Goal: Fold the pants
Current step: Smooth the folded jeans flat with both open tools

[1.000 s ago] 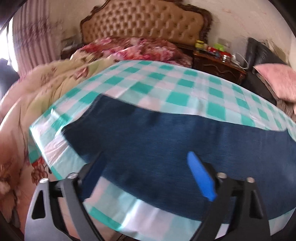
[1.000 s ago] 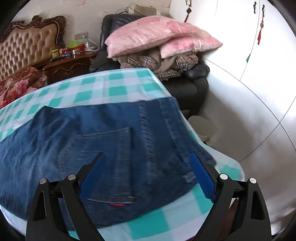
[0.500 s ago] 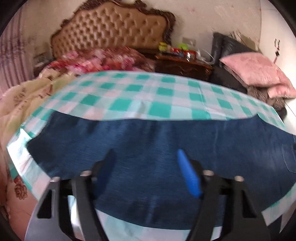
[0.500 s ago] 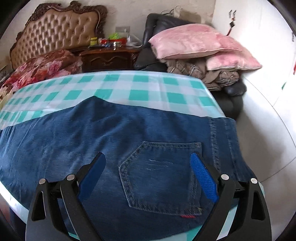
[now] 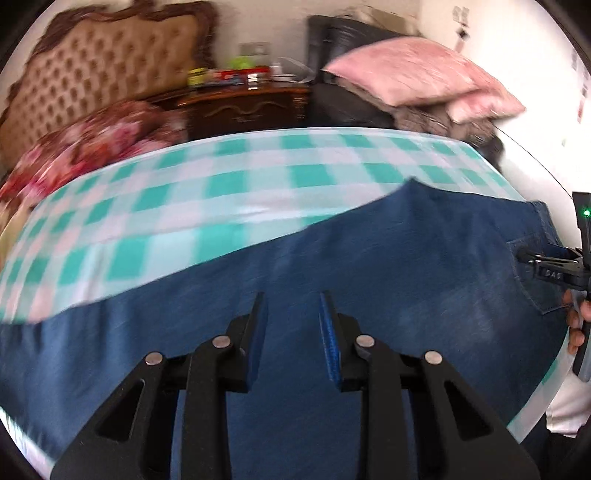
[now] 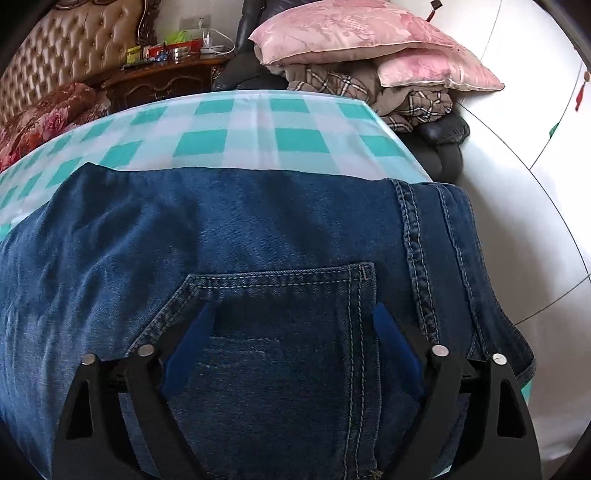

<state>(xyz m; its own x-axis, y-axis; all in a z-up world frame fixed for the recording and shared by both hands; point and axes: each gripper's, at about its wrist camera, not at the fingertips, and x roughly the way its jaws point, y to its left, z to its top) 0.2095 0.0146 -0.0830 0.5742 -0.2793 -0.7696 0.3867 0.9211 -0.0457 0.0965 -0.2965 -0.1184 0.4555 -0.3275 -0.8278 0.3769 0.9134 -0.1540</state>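
Note:
Dark blue jeans (image 5: 332,266) lie flat along the near side of a table with a green-and-white checked cloth (image 5: 229,184). My left gripper (image 5: 291,306) hovers over the middle of the legs, its jaws partly closed with a gap and nothing between them. My right gripper (image 6: 291,317) is wide open low over the back pocket (image 6: 280,332) near the waistband (image 6: 424,251); its fingertips look close to the denim. The right gripper's body also shows at the right edge of the left wrist view (image 5: 569,269).
Behind the table stand a tufted headboard (image 5: 92,74), a floral quilt (image 5: 92,147), a dark wooden nightstand (image 6: 162,81) with small items, and a black chair with pink pillows (image 6: 351,33). White floor lies past the table's right edge (image 6: 406,147).
My left gripper has swept right along the legs and its jaws have narrowed. My right gripper has moved in lower over the back pocket, staying open.

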